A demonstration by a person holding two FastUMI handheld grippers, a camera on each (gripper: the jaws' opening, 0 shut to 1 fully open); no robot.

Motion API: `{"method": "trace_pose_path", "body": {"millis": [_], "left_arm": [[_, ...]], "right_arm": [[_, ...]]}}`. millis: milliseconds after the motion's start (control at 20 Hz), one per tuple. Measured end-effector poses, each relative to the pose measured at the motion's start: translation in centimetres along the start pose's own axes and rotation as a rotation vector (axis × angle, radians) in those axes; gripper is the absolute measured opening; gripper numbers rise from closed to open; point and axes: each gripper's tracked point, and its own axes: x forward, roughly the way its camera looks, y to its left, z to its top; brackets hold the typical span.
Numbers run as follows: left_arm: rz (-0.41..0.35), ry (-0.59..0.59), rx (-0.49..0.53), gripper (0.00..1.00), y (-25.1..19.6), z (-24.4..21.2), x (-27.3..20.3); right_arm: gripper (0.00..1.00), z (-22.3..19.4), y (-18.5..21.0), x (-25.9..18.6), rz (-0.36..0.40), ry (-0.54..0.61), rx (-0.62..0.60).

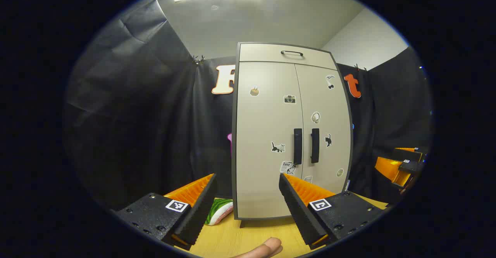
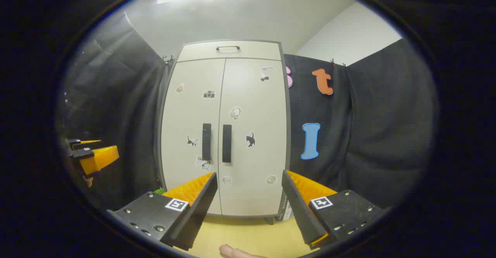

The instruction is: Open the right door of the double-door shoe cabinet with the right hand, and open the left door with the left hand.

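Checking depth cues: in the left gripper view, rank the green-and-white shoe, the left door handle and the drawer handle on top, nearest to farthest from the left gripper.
1. Green-and-white shoe, on the floor by the cabinet's lower left corner.
2. Left door handle, mid-height at the centre seam.
3. Drawer handle, top of the cabinet.

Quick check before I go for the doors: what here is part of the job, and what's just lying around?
Job:
- beige double-door shoe cabinet, both doors shut
- black vertical right door handle
- black vertical left door handle
- right hand-held gripper, open
- left hand-held gripper, open

Lying about:
- green-and-white shoe beside the cabinet
- stickers on the doors
- black top drawer handle
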Motion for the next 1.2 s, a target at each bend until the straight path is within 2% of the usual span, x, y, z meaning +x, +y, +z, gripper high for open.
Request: {"method": "trace_pose_path", "body": {"millis": [250, 400, 700, 950, 1200], "left_arm": [[-0.029, 0.013, -0.018, 0.99, -0.7, 0.0, 0.3], [-0.037, 0.022, -0.014, 0.98, -0.9, -0.1, 0.5], [-0.055, 0.034, 0.000, 0.98, -1.1, -0.1, 0.6], [-0.092, 0.052, 0.007, 0.98, -1.4, -0.9, 0.6], [-0.086, 0.064, 0.016, 0.98, -1.0, -2.6, 0.3]], "right_arm": [[0.96, -0.1, -1.1, -1.2, -0.007, -0.004, 0.002], [0.99, -0.2, -1.3, -1.1, -0.002, -0.001, 0.011], [0.99, -1.6, -0.3, 0.0, 0.014, 0.021, 0.001], [0.99, -3.5, 1.2, 2.4, 0.037, 0.065, 0.023], [0.99, -4.0, 1.5, 7.5, 0.024, 0.084, -0.017]]}}
